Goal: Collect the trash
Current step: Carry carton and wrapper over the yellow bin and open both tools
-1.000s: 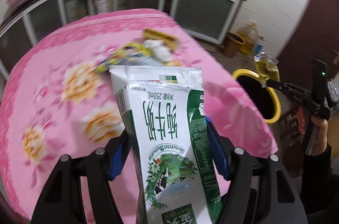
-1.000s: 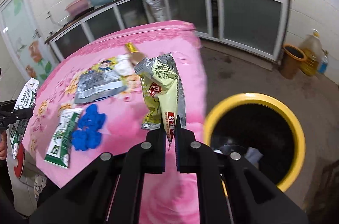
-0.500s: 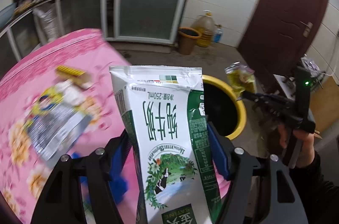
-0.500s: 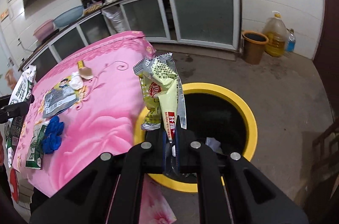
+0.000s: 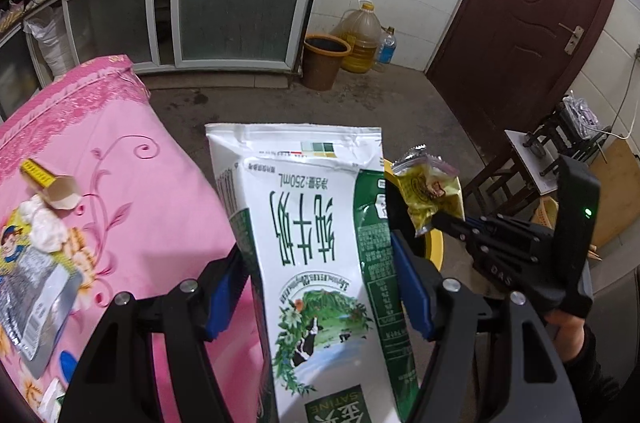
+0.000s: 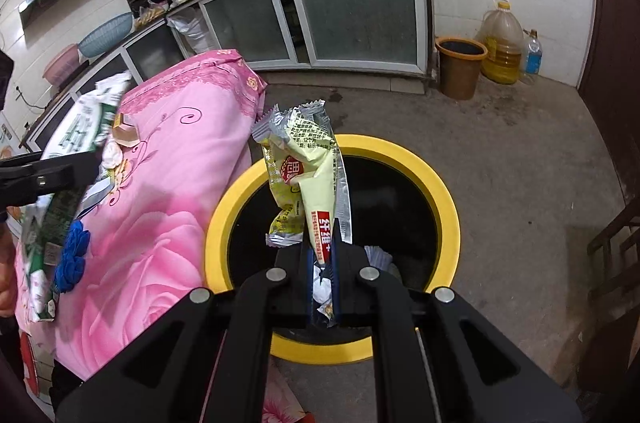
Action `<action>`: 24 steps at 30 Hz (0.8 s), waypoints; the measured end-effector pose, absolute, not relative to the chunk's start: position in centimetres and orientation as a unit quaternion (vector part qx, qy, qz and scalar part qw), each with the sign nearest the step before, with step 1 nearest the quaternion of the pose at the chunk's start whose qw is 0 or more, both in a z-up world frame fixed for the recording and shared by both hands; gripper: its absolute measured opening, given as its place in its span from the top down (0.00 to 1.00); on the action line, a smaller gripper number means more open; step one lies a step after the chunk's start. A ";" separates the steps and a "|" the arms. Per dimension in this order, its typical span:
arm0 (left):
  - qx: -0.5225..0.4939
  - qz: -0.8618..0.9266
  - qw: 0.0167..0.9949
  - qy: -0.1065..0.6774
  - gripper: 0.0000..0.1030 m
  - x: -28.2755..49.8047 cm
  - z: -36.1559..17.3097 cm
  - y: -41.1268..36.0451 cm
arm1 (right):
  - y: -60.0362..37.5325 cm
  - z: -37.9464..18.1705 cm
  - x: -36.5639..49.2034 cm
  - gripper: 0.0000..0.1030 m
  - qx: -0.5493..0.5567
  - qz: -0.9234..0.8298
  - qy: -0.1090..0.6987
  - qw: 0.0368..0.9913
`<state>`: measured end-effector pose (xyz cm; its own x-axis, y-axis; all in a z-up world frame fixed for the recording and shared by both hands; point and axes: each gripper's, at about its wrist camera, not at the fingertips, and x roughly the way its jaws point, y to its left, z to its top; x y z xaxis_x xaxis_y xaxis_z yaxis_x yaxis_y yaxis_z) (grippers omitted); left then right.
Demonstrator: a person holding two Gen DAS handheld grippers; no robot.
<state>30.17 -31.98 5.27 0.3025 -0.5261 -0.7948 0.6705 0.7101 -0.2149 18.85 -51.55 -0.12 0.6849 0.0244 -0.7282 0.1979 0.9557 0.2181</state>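
While right gripper (image 6: 322, 263) pinches it, yellow wrapper (image 6: 308, 167) stands upright

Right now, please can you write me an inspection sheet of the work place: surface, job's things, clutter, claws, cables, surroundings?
Surface: table under a pink flowered cloth, with litter on it.
Job's things: milk pouch in the left claw; yellow snack wrapper in the right claw, held over the yellow-rimmed bin; some trash shows inside the bin.
Clutter: silver packet, white crumpled paper, small torn box, blue object on the table.
Claws: left closed on the pouch; right shut on the wrapper.
Cables: white cable on the wall by the door.
Surroundings: cabinets, brown bucket, oil jug, dark door.
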 end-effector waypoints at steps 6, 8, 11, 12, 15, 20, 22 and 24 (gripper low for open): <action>0.078 -0.371 0.795 0.473 0.37 31.3 3.4 -35.0 | -52.1 -1.2 19.2 0.93 0.150 -0.051 0.403 0.902; 0.077 -0.374 0.791 0.478 0.37 31.6 2.8 -35.9 | -52.2 -1.5 19.4 0.93 0.151 -0.052 0.405 0.900; 0.084 -0.370 0.794 0.475 0.37 31.9 2.2 -36.9 | -52.4 -1.7 19.8 0.93 0.154 -0.056 0.408 0.898; 0.083 -0.369 0.794 0.475 0.37 32.0 2.0 -37.2 | -52.5 -1.9 19.9 0.93 0.156 -0.058 0.410 0.897; 0.070 -0.369 0.789 0.487 0.37 32.8 1.3 -37.8 | -53.1 -2.4 20.5 0.93 0.163 -0.061 0.417 0.892; 0.062 -0.360 0.787 0.498 0.37 33.8 0.0 -38.7 | -53.7 -3.1 21.3 0.92 0.175 -0.066 0.426 0.885; 0.050 -0.357 0.783 0.506 0.35 34.4 -0.5 -38.9 | -54.0 -3.2 21.5 0.92 0.180 -0.068 0.429 0.883; 0.036 -0.359 0.780 0.511 0.18 34.7 -0.7 -38.7 | -54.1 -3.4 21.7 0.91 0.181 -0.068 0.433 0.880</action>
<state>34.70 -38.68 -0.67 0.2191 -0.5236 -0.8233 0.5978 0.7389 -0.3108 21.66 -54.07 -3.41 0.6158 0.0374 -0.7870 0.2758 0.9254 0.2598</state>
